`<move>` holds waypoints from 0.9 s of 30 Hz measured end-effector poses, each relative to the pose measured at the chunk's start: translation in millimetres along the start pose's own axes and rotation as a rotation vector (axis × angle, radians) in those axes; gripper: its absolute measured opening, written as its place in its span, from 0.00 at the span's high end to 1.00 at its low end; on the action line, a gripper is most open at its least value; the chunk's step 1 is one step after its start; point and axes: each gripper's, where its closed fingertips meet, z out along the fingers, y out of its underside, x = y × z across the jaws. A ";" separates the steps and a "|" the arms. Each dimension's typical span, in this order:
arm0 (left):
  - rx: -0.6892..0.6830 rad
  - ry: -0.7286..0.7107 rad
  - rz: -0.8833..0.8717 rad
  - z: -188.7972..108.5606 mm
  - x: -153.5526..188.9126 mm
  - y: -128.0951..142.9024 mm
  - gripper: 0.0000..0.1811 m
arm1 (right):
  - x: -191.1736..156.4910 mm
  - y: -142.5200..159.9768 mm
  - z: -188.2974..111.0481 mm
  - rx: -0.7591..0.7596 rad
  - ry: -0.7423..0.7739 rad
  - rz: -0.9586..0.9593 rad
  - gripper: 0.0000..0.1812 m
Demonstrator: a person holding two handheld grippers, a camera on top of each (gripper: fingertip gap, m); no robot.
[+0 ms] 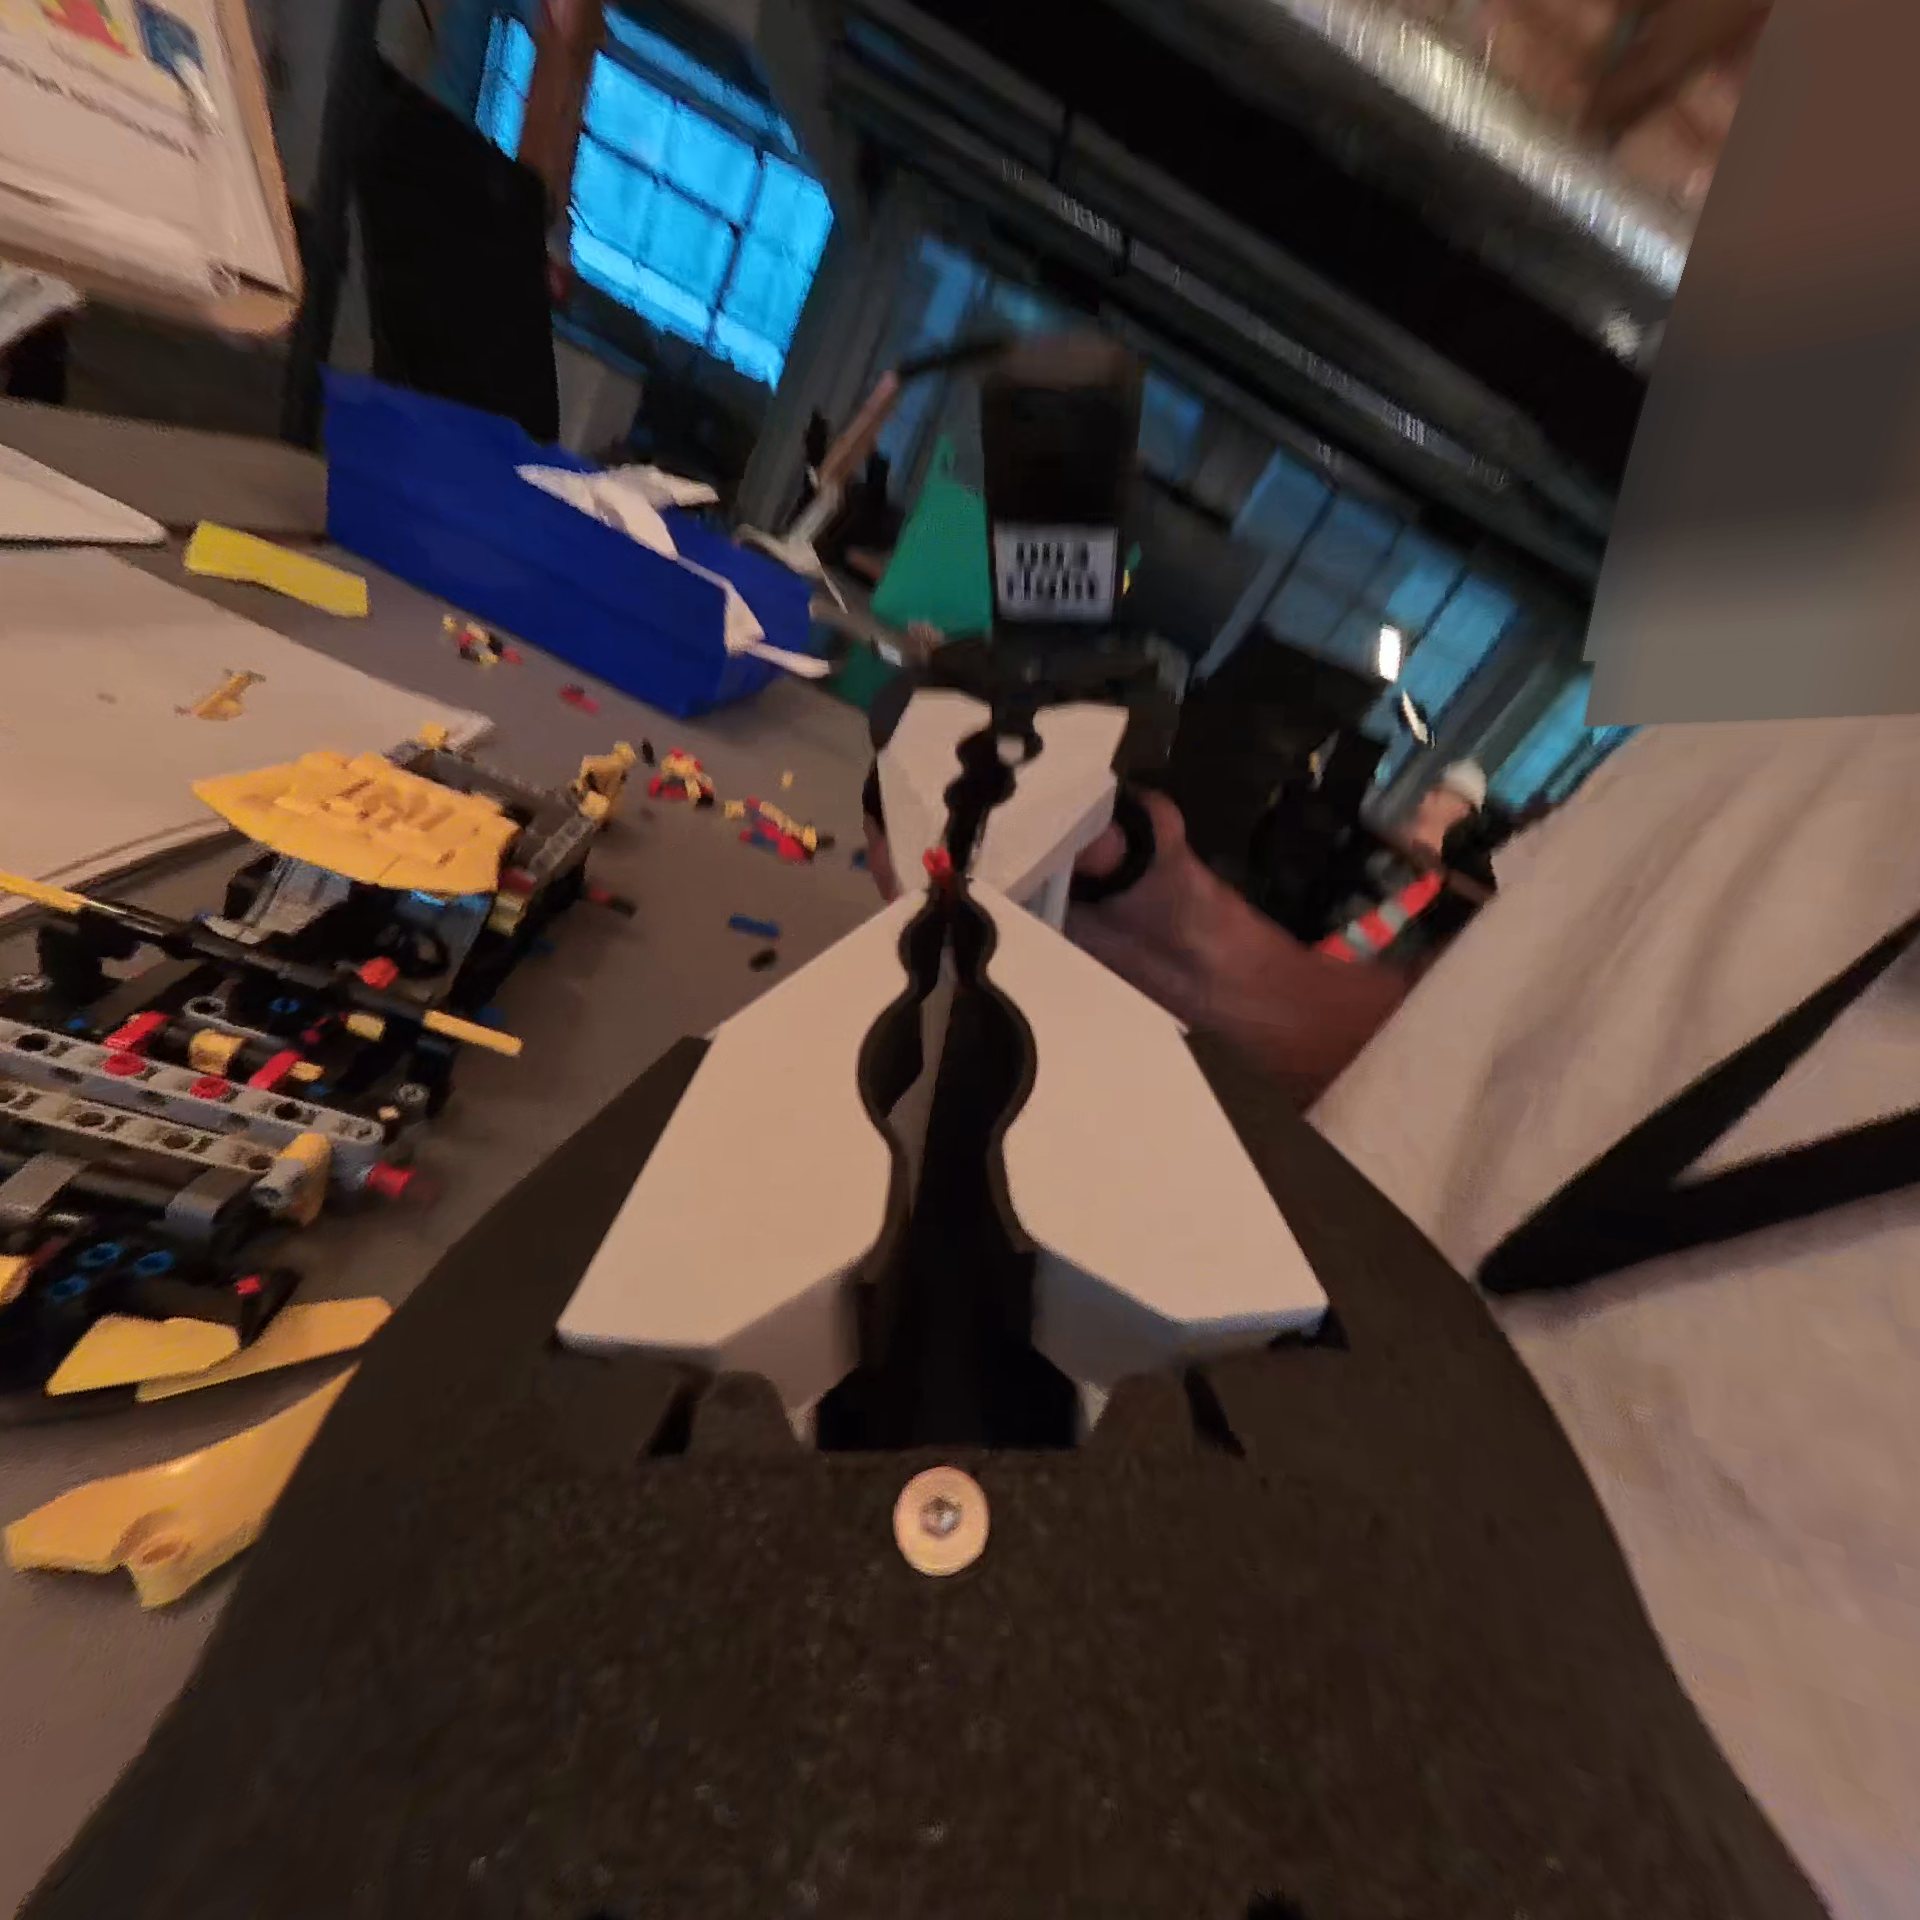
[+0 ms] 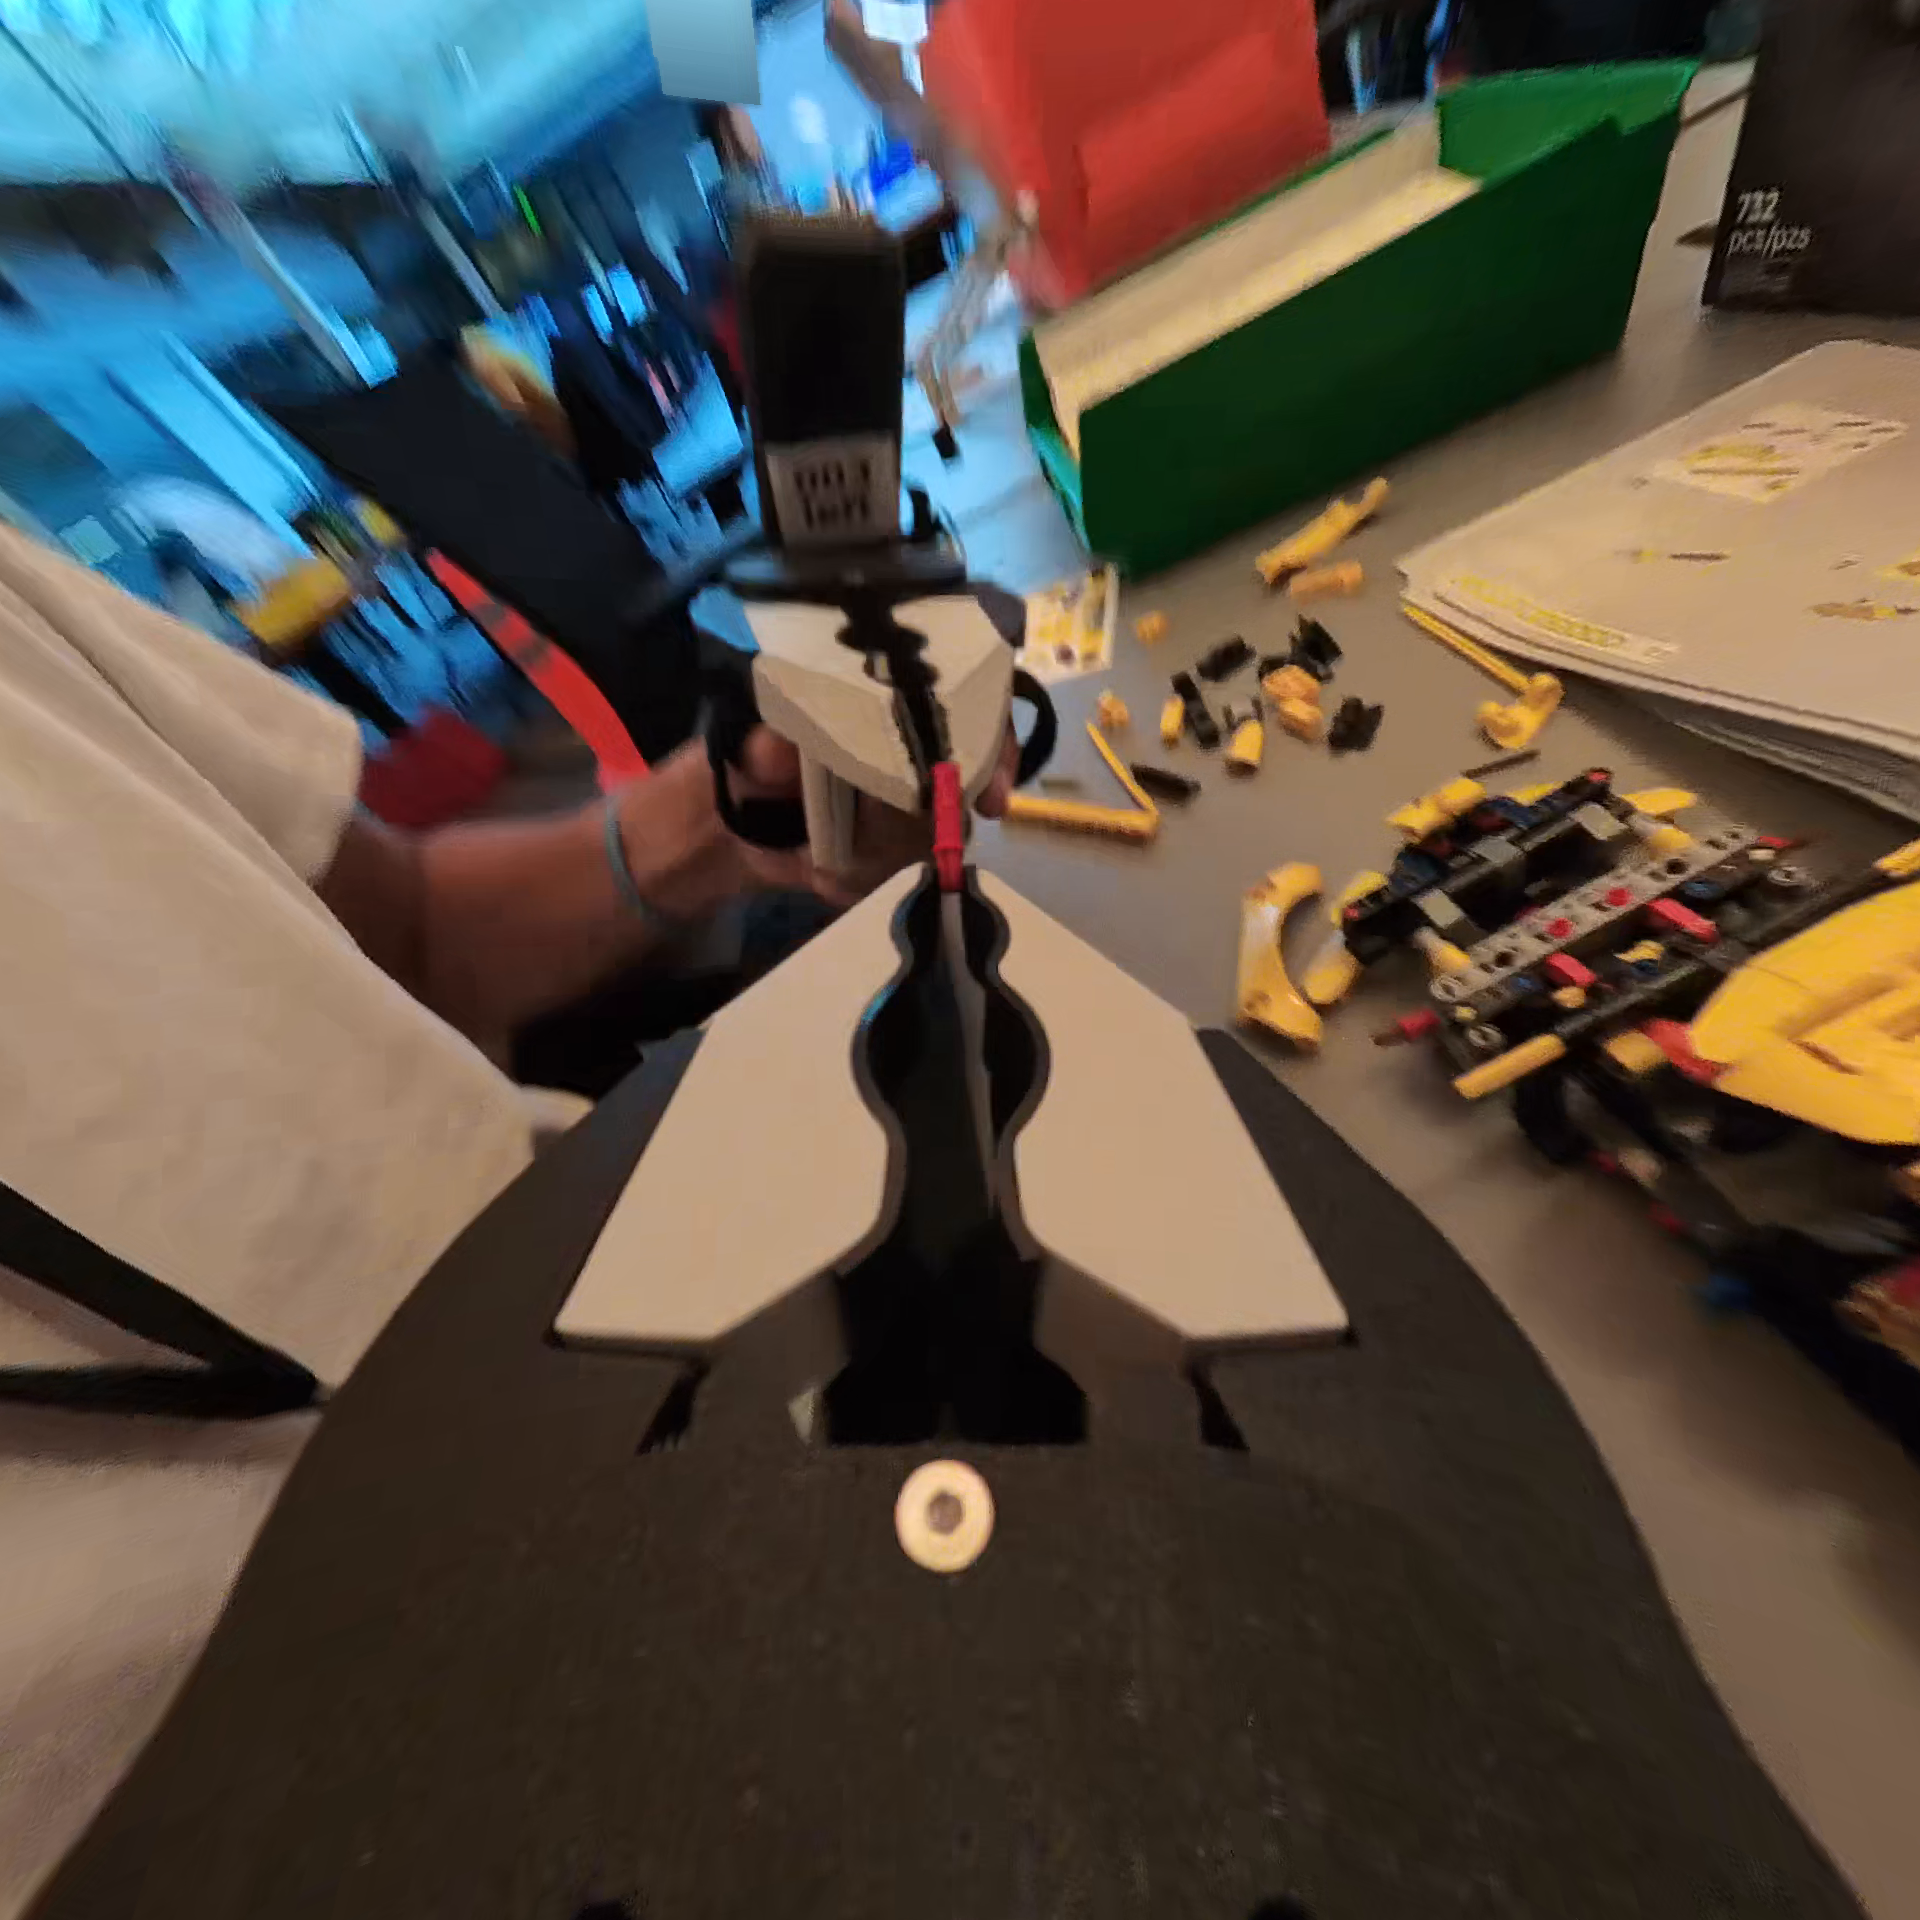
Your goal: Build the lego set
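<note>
My left gripper [image 1: 940,899] and right gripper [image 2: 948,878] meet tip to tip in the air above the grey table. Both are shut on one small red pin [image 2: 945,816], each at one end; the pin also shows in the left wrist view [image 1: 938,862]. The right gripper [image 1: 956,847] faces the left wrist camera, and the left gripper [image 2: 940,774] faces the right wrist camera. The partly built yellow and black lego car [image 1: 260,1039] lies on the table to the left, and it shows at the right in the right wrist view [image 2: 1610,956].
Loose yellow, black and red pieces [image 2: 1247,696] lie scattered on the table. A blue bin [image 1: 540,582] and a green bin [image 2: 1351,364] stand at the back. An instruction booklet [image 2: 1714,582] lies beside the car. A yellow panel [image 1: 156,1527] lies near the front. A person's arm [image 2: 520,894] is close by. The grippers are tip to tip, or close to it.
</note>
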 end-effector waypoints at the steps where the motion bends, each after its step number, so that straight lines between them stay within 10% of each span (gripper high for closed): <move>1: -0.045 0.002 0.018 0.5 0.6 5.7 0.99 | 0.7 3.7 -2.0 -0.050 0.025 -0.050 0.99; 9: -0.195 0.005 0.090 5.8 3.6 30.2 0.91 | -0.4 30.3 -1.9 -0.339 0.031 -0.245 0.98; 20: -0.121 0.033 0.138 3.6 9.8 21.1 0.98 | -7.1 16.8 -0.6 -0.239 0.006 -0.286 0.98; 27: -0.093 -0.051 0.158 -2.0 -10.9 22.7 0.98 | 64.3 62.2 -69.5 -0.391 0.296 -0.266 0.89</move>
